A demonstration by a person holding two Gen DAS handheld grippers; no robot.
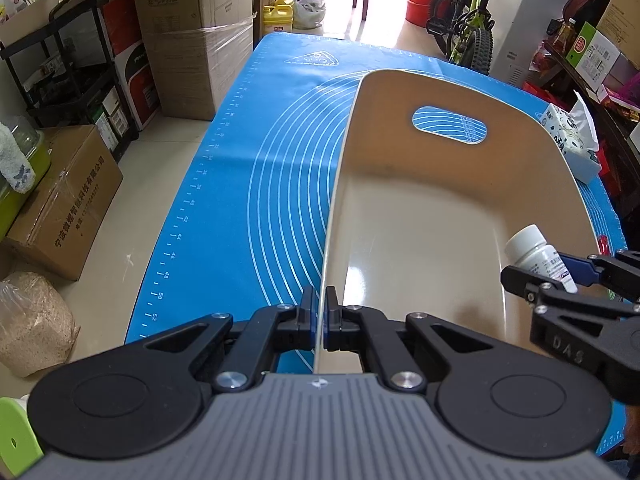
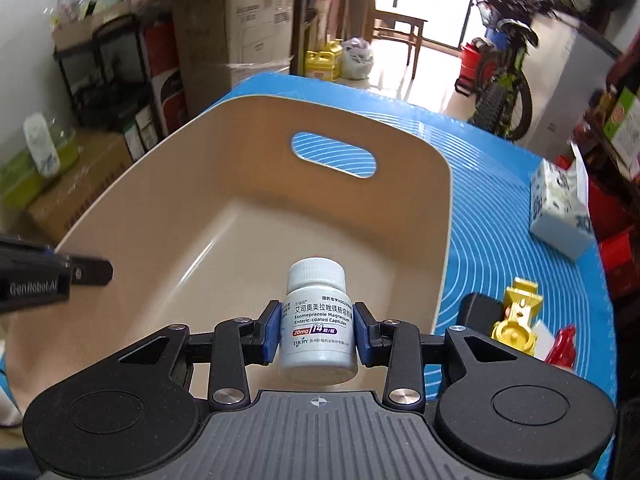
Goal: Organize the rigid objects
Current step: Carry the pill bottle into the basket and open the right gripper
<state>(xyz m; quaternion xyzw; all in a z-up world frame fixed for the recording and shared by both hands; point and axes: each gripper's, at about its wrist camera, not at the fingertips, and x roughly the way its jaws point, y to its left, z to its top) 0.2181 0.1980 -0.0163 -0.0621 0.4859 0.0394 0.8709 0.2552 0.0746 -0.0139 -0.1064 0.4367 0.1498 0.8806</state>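
Note:
A beige plastic bin [image 1: 420, 208] with a handle slot stands on the blue mat [image 1: 256, 168]. My left gripper [image 1: 320, 312] is shut on the bin's left wall near its front corner. My right gripper [image 2: 318, 334] is shut on a white medicine bottle [image 2: 318, 320], upright, held over the bin's [image 2: 240, 240] near end. The bottle [image 1: 536, 256] and the right gripper [image 1: 560, 276] also show at the right of the left wrist view. The left gripper's finger [image 2: 80, 272] shows at the left edge of the right wrist view.
On the mat to the right of the bin lie a tissue pack [image 2: 560, 208], a gold toy [image 2: 516, 320], a black object [image 2: 480, 312] and a red object [image 2: 564, 344]. Cardboard boxes [image 1: 60, 208] and a shelf [image 1: 72, 64] stand left of the table; a bicycle [image 1: 468, 20] stands behind.

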